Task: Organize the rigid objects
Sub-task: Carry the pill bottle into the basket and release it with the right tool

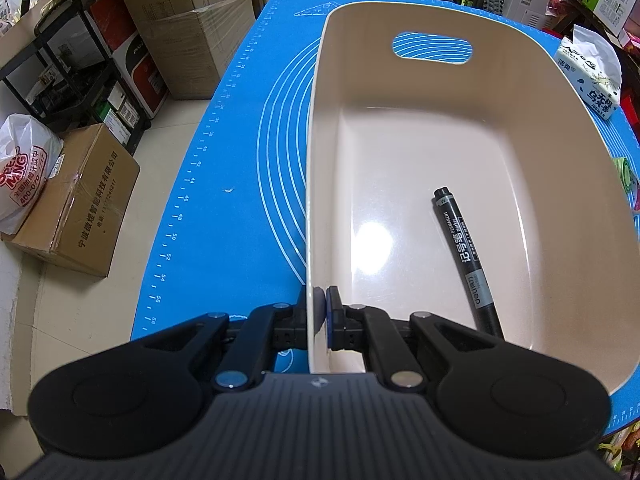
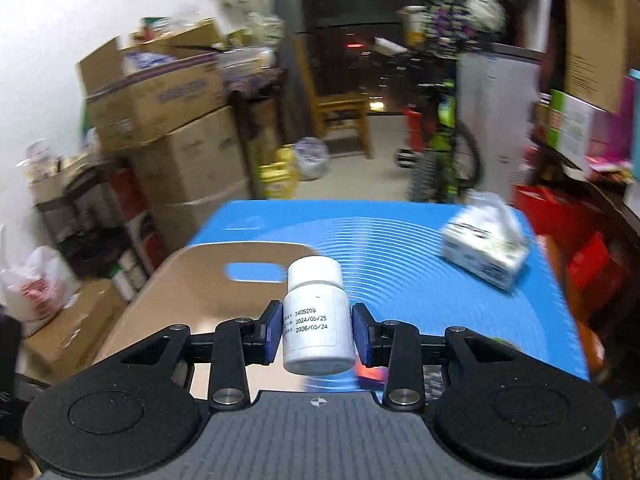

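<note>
The left gripper (image 1: 320, 312) has its fingers pinched on the left wall of a cream plastic bin (image 1: 400, 152), one pad outside the rim and one inside. The bin sits on a blue mat (image 1: 240, 160) that covers the table. Inside the bin a black marker (image 1: 466, 256) lies on the floor near the right wall, its cap pointing away; its near end is hidden behind the gripper's arm. An oval handle slot (image 1: 431, 48) in the far wall shows the mat through it. A tissue pack (image 1: 592, 76) stands on the mat beyond the bin's far right corner. At the bin's right side something green (image 1: 625, 176) peeks out, mostly hidden by the wall and cut off by the edge of the view.

The right gripper (image 2: 316, 332) holds a white pill bottle (image 2: 316, 312) between its fingers, upright and lifted over the mat just beside the bin (image 2: 192, 280), cap up, with printed dates on its label. This view is blurred; a pink-red object (image 2: 370, 372) under the right finger cannot be made out.
</note>
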